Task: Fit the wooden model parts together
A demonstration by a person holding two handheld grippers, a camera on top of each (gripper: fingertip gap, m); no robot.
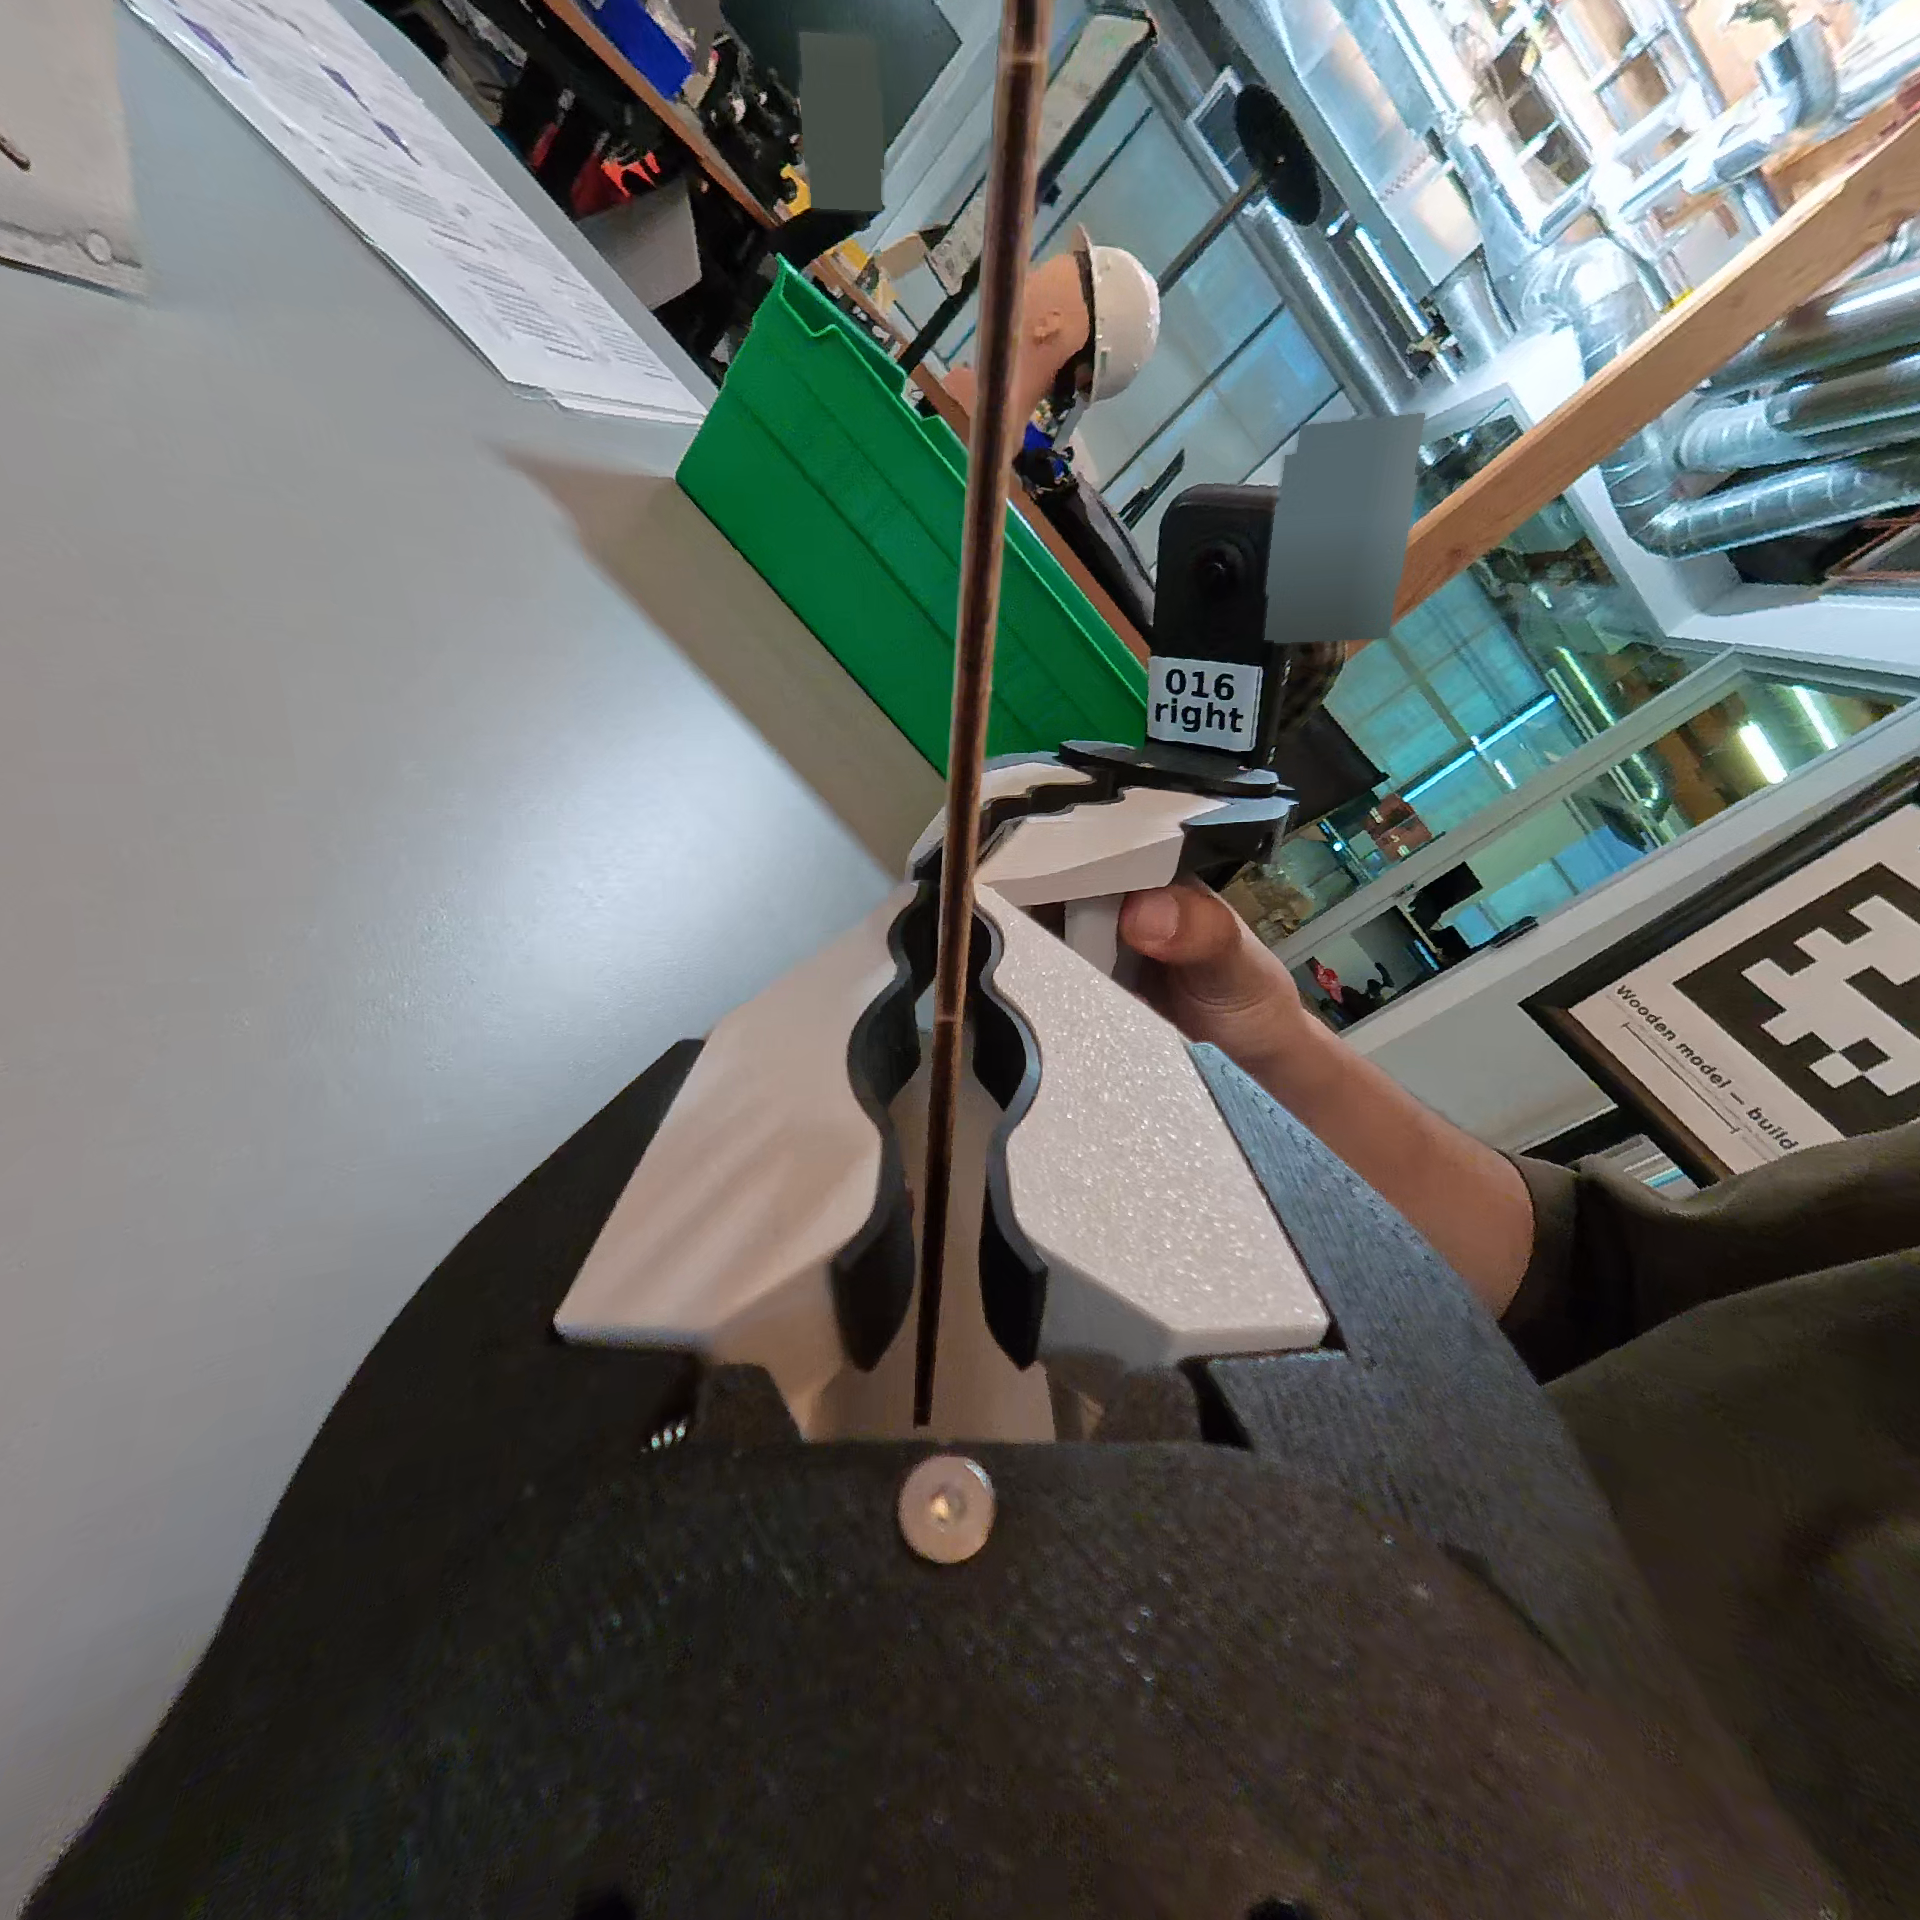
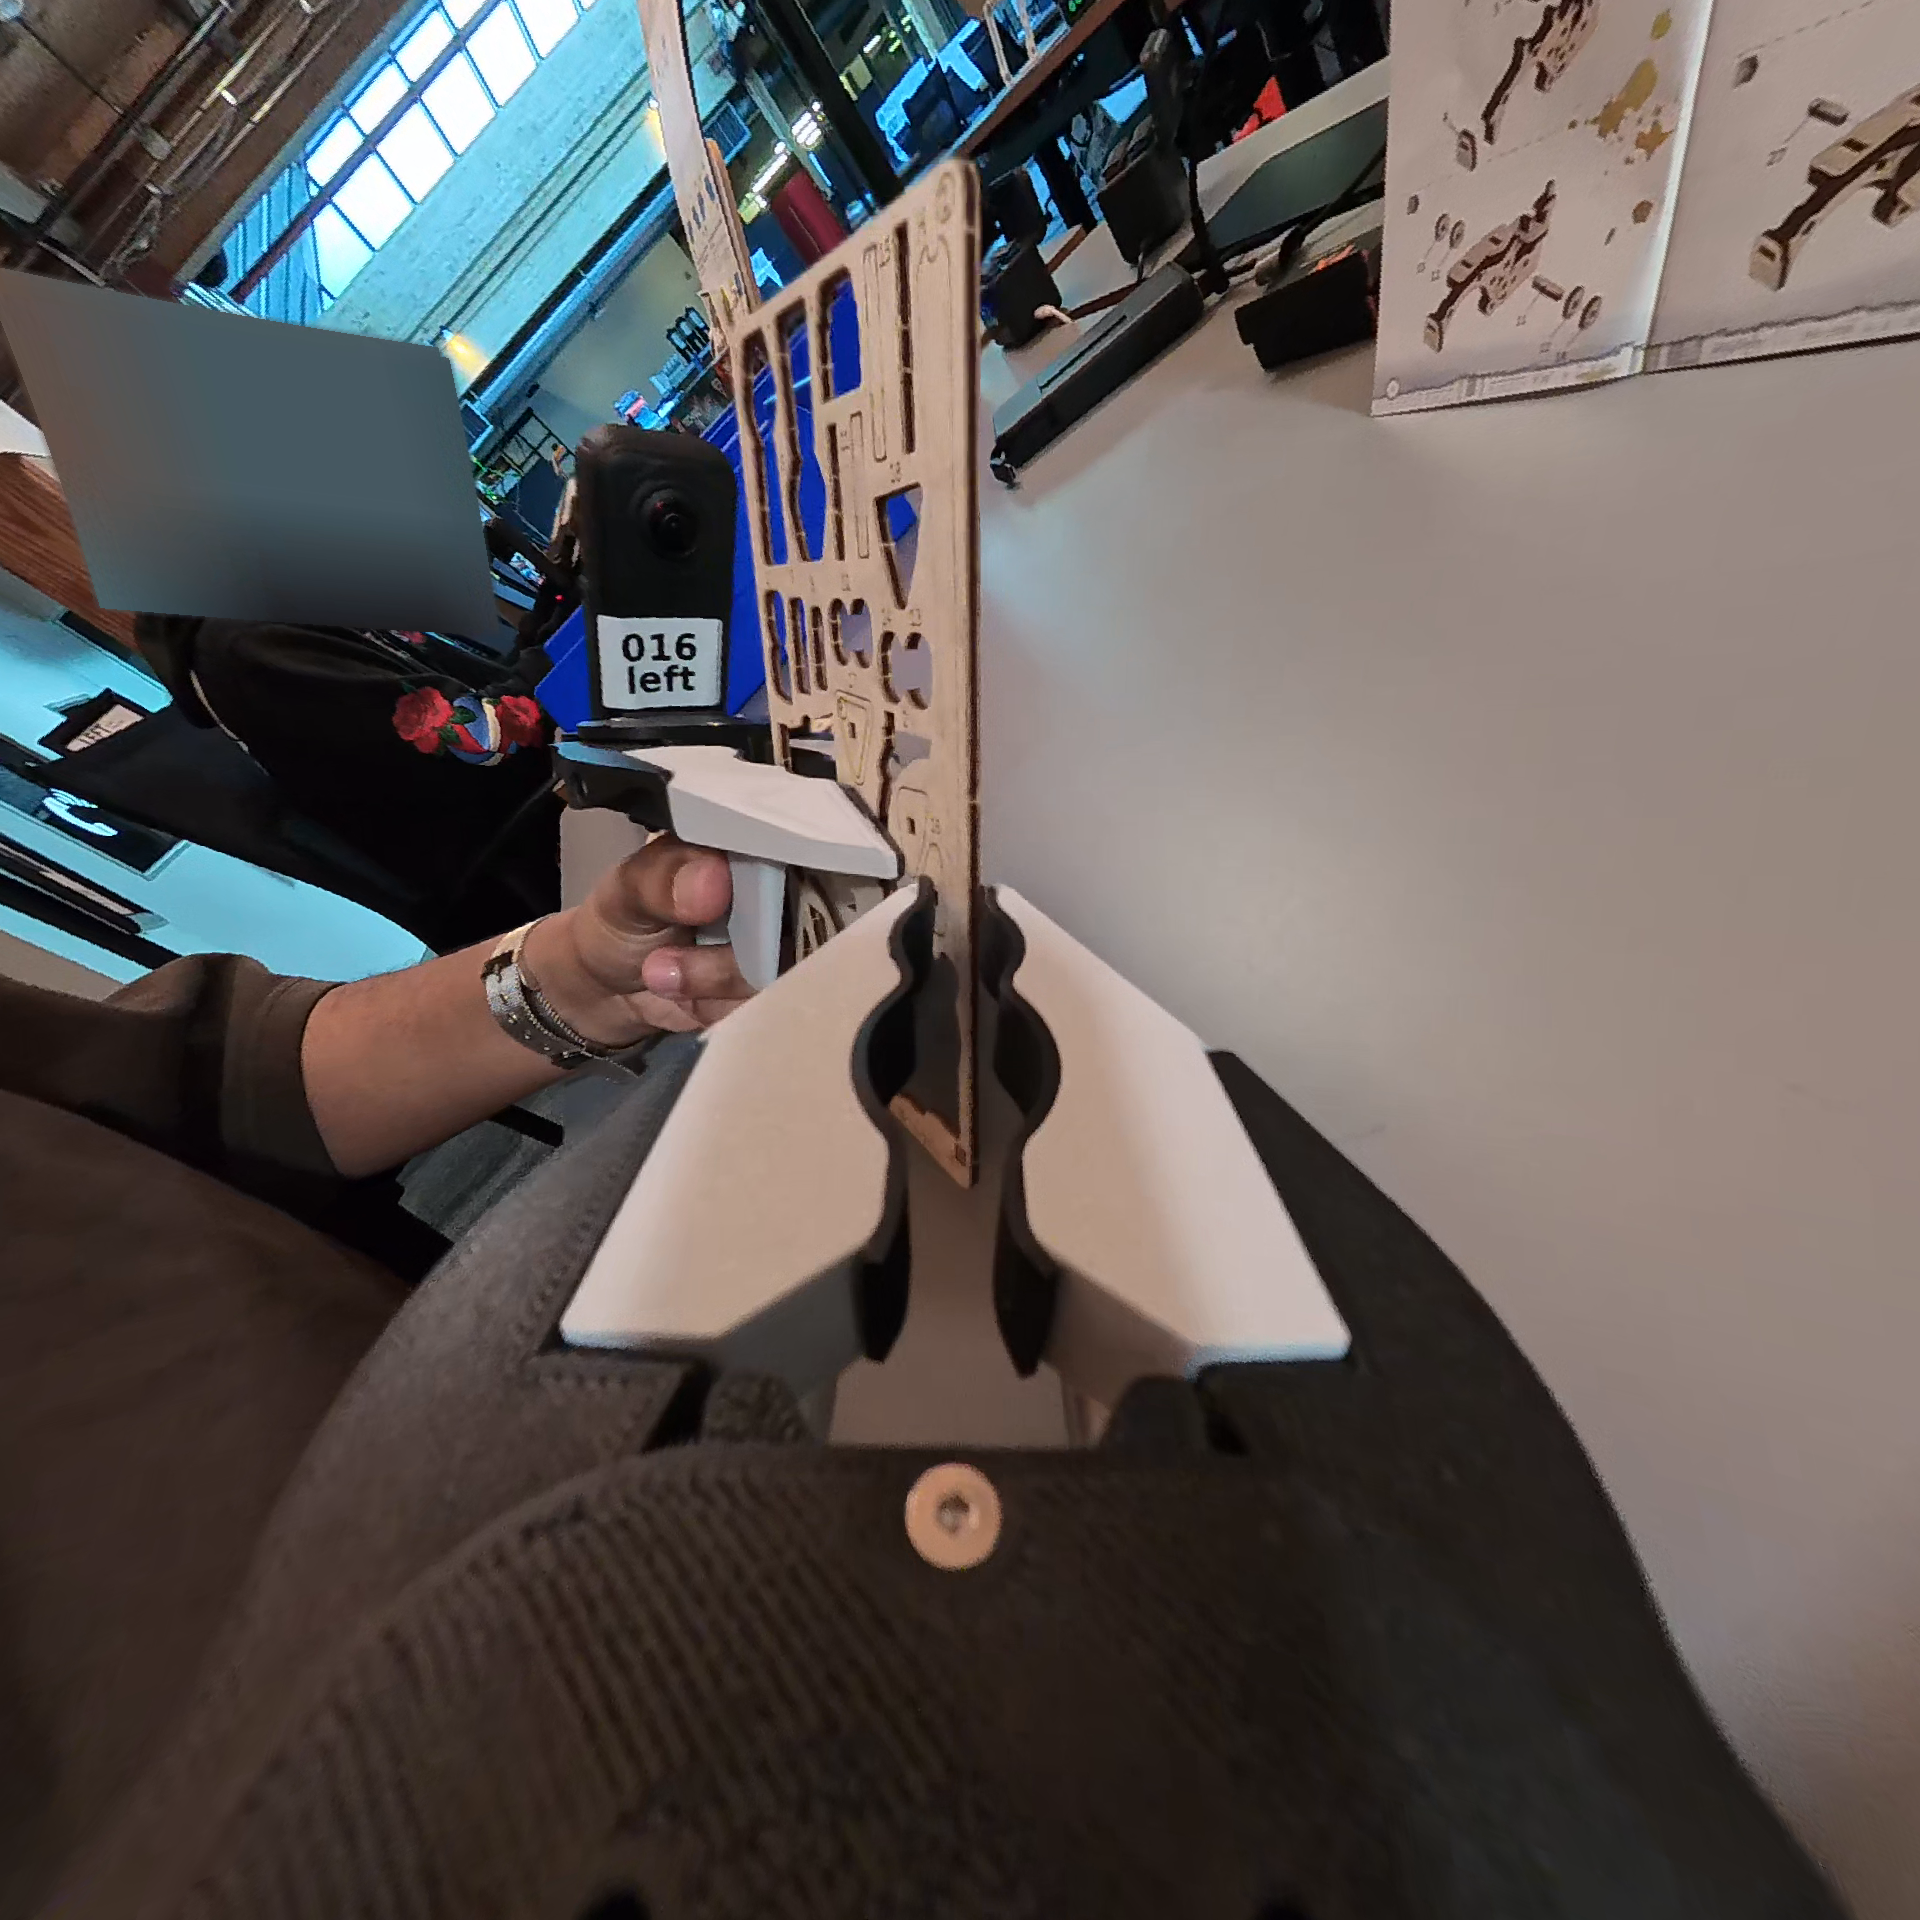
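Left gripper: in the left wrist view we see our left gripper (image 1: pixel 948 935) pinching the wooden sheet (image 1: pixel 987 499) edge-on, its 2 white fingers (image 1: pixel 790 1122) pressed in on either side of the thin brown edge.
Right gripper: in the right wrist view our right gripper (image 2: pixel 951 935) pinches the same wooden sheet (image 2: pixel 935 499), the black pads closed against both faces near its lower corner.
Wooden sheet: we hold it upright in the air above the grey table (image 2: pixel 1455 831), between the 2 grippers. It is a thin laser-cut panel with many part outlines, several already punched out and open.
Grip relation: both grippers clamp the sheet at the same end, tips very close to each other, coming from opposite sides.
Other gripper seen: the right gripper (image 1: pixel 1049 831) shows just beyond ours in the left view, a hand (image 1: pixel 1195 956) on its handle. The left gripper (image 2: pixel 831 831) shows beside the sheet in the right view, a hand (image 2: pixel 644 945) with a wristband gripping it.
Table: instruction sheets (image 2: pixel 1642 187) with model drawings lie at its far edge. More printed pages (image 1: pixel 416 197) appear in the left view.
Beyond table: we see a green bin (image 1: pixel 883 520) past the table edge.
Sign: a framed black-and-white marker card (image 1: pixel 1766 1018) stands at the right.
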